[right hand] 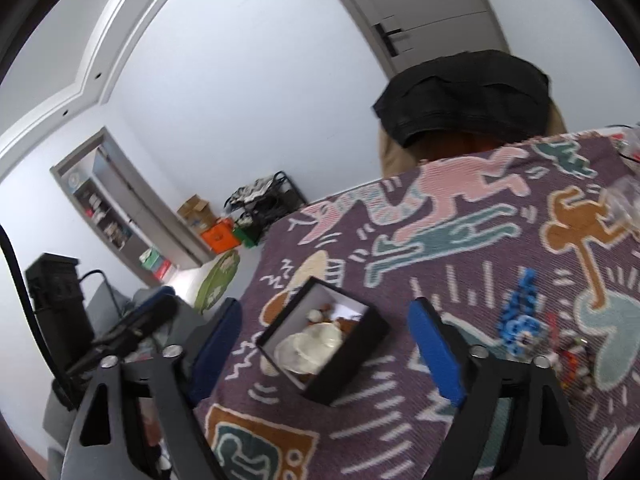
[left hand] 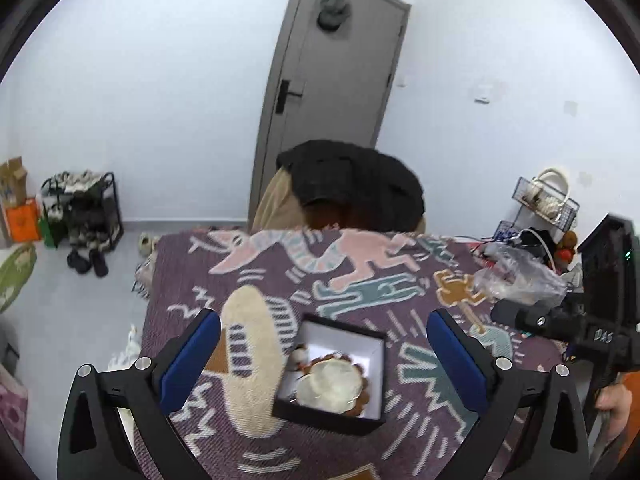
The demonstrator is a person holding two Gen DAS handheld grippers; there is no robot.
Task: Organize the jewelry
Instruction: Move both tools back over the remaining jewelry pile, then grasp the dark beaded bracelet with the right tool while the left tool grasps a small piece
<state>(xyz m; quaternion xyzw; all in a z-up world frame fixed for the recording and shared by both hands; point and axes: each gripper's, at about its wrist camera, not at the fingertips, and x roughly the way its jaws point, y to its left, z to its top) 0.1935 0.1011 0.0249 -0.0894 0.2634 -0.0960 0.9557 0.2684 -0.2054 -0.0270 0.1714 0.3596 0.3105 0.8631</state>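
Both my left gripper (left hand: 324, 354) and right gripper (right hand: 324, 344) hang wide open, empty, over the black box (left hand: 334, 376); next I fetch the blue beads (right hand: 522, 320).

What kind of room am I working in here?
Most likely a lived-in room at home: a grey door with a cap hung on it, a shoe rack by the wall, and a patterned cloth covering the table.

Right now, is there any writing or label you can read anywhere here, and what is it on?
"DAS": pale letters on the black body of the right tool, seen from the left wrist.
Cardboard boxes by the shoe rack: print too blurred to read.
Orange bag: mark too small to read.
Black box and blanket: no words.
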